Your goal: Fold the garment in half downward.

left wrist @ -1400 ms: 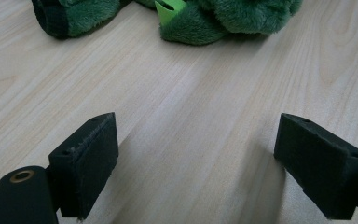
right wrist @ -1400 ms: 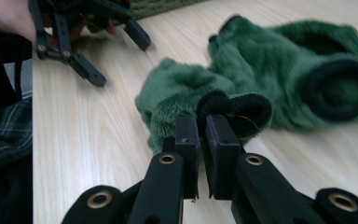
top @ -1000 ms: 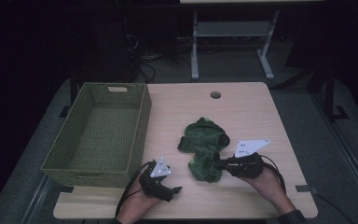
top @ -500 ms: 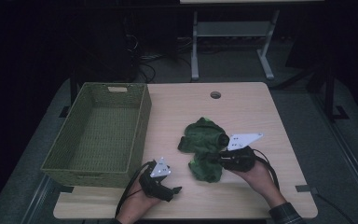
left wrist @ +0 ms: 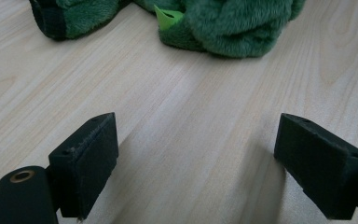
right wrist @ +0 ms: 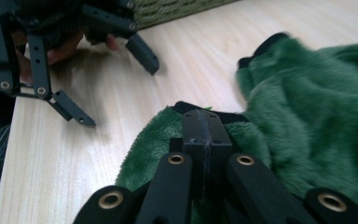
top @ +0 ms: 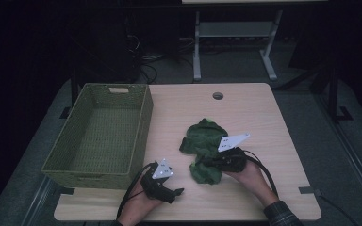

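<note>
Green wicker basket point(top: 99, 134), bare inside

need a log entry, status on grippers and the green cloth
Right gripper shut on green cloth. Left gripper open, empty. Basket clear.

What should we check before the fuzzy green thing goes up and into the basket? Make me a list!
1. Right gripper pinched shut on the green plush cloth: jaws together over its edge, ok; how much fabric is caught, cannot tell.
2. Left gripper out of the way: open, resting on bare table beside the cloth, ok.
3. Basket ready: nothing inside it, ok.
4. Path to the basket: only the left gripper sits near it, low on the table, ok.
5. Cloth in one bundle: it lies spread and crumpled, so part may drag, not ok.
</note>
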Tool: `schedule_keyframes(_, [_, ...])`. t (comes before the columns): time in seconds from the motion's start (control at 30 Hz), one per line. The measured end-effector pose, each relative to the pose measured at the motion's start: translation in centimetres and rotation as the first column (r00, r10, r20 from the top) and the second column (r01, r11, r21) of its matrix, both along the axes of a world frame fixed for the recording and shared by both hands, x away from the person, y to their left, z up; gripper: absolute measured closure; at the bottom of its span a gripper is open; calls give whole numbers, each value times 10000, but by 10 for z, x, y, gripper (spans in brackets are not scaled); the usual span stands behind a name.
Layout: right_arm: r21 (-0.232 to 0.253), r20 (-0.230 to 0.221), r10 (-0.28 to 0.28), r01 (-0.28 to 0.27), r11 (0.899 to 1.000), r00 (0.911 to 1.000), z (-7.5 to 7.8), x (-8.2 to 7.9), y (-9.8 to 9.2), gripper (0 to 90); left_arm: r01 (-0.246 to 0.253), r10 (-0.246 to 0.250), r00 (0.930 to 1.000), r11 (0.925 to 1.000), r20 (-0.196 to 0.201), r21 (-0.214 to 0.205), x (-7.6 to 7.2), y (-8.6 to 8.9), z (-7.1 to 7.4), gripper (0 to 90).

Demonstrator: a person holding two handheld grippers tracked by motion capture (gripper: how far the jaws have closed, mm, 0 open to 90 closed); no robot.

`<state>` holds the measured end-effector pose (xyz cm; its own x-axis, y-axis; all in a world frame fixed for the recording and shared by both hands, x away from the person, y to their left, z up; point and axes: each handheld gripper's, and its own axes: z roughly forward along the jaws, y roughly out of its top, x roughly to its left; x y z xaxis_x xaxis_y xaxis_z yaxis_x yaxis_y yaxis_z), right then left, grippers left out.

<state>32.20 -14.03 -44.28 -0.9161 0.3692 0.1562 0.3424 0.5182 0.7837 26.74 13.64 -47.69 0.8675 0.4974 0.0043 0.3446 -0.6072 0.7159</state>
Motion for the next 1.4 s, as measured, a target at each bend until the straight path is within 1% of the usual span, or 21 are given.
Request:
schedule_keyframes(0.17, [-416, -402, 281, -298, 9987, 9988, -11, -1, 8, 899, -7, 7, 10000, 10000, -9, -3, 0, 0, 0, 128])
schedule_keyframes(0.2, [-467, -418, 343, -362, 9983, 9985, -12, -1, 7, 899, -4, 4, 10000, 10000, -2, 2, 0, 0, 0, 128])
schedule_keyframes(0.23, [-424, -586, 311, -337, 9985, 9978, -12, -1, 7, 899, -16, 16, 10000, 10000, -30, -15, 0, 0, 0, 128])
schedule_keyframes(0.27, [-464, -539, 334, -359, 9983, 9980, -14, -1, 5, 900, -18, 18, 10000, 10000, -38, -18, 0, 0, 0, 128])
schedule_keyframes(0.37, [-435, -665, 244, -274, 9987, 9975, -16, -4, 3, 900, -21, 21, 10000, 10000, -42, -23, 0, 0, 0, 128])
schedule_keyframes(0.43, [-431, -596, 268, -294, 9986, 9979, -16, -4, 3, 899, -35, 34, 10000, 10000, -45, -30, 0, 0, 0, 127])
schedule_keyframes(0.53, [-323, -374, 231, -244, 9992, 9990, -11, -6, 2, 888, -56, 56, 10000, 10000, -19, -15, 1, -1, 0, 127])
schedule_keyframes(0.57, [-280, -221, 229, -235, 9993, 9995, -10, -6, 0, 863, -101, 101, 9999, 9999, -15, -30, 2, -1, 0, 127])
schedule_keyframes(0.63, [-65, -207, 114, -115, 9999, 9997, -5, -7, -2, 819, -236, 235, 9997, 9997, -115, -65, 3, -3, 1, 130])
schedule_keyframes(0.73, [68, -6, -75, 75, 9999, 10000, 2, -8, -5, 764, -344, 346, 9991, 9994, -240, 59, 5, -5, 3, 135])
schedule_keyframes(0.8, [167, -34, -176, 176, 9997, 9998, 6, -7, -9, 725, -379, 380, 9987, 9993, -334, 22, 7, -6, 5, 136])
schedule_keyframes(0.93, [238, 37, -467, 466, 9986, 9989, 15, -5, -16, 679, -424, 421, 9987, 9990, -288, -109, 12, -9, 13, 143])
schedule_keyframes(1.0, [413, 87, -727, 723, 9965, 9973, 18, -4, -22, 666, -451, 448, 9986, 9989, -294, -108, 16, -10, 17, 144])
schedule_keyframes(1.1, [334, 166, -1045, 1039, 9940, 9944, 22, 1, -28, 651, -533, 520, 9978, 9981, -413, -312, 22, -12, 22, 187])
schedule_keyframes(1.13, [387, 191, -1128, 1120, 9930, 9934, 23, 2, -30, 650, -579, 563, 9976, 9975, -403, -408, 24, -13, 24, 197])
schedule_keyframes(1.2, [373, 221, -1299, 1291, 9909, 9913, 27, 6, -34, 642, -628, 613, 9975, 9971, -352, -440, 30, -13, 28, 216])
schedule_keyframes(1.23, [435, 293, -1403, 1390, 9893, 9897, 27, 8, -36, 642, -680, 661, 9971, 9964, -365, -506, 32, -13, 30, 241])
schedule_keyframes(1.27, [508, 258, -1488, 1473, 9878, 9885, 28, 9, -38, 639, -718, 698, 9969, 9958, -365, -570, 35, -13, 32, 253])
schedule_keyframes(1.3, [449, 232, -1505, 1494, 9878, 9883, 29, 12, -39, 626, -689, 659, 9968, 9953, -446, -680, 40, -14, 36, 277])
schedule_keyframes(1.33, [449, 232, -1505, 1494, 9878, 9883, 29, 12, -39, 626, -689, 659, 9968, 9953, -446, -680, 40, -14, 36, 344])
schedule_keyframes(1.4, [382, 239, -1662, 1652, 9855, 9858, 31, 17, -42, 625, -785, 752, 9961, 9942, -460, -738, 43, -17, 38, 354])
